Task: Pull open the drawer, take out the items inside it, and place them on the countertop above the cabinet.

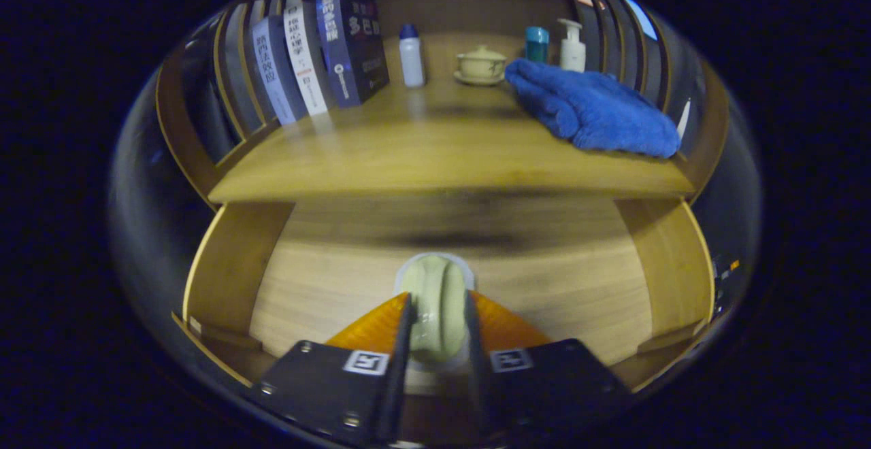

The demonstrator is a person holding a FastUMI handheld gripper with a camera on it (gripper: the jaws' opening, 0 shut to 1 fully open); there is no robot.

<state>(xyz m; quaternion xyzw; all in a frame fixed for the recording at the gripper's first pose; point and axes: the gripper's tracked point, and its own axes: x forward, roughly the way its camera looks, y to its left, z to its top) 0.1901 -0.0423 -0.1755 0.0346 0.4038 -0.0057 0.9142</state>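
The wooden drawer [326, 286] stands pulled open below the countertop [435, 150]. My gripper [437, 316] is down inside the drawer, shut on a pale green rounded item [435, 299] wrapped in clear plastic. Both fingers press on its sides. The item rests on or just above the drawer's floor; I cannot tell which. The part of the item nearest me is hidden between the fingers.
On the countertop a blue towel [592, 105] lies at the right. Several books [320, 54] lean at the left. At the back stand a white bottle [412, 54], a lidded cup on a saucer [481, 64], a teal jar [537, 44] and a pump bottle [572, 44].
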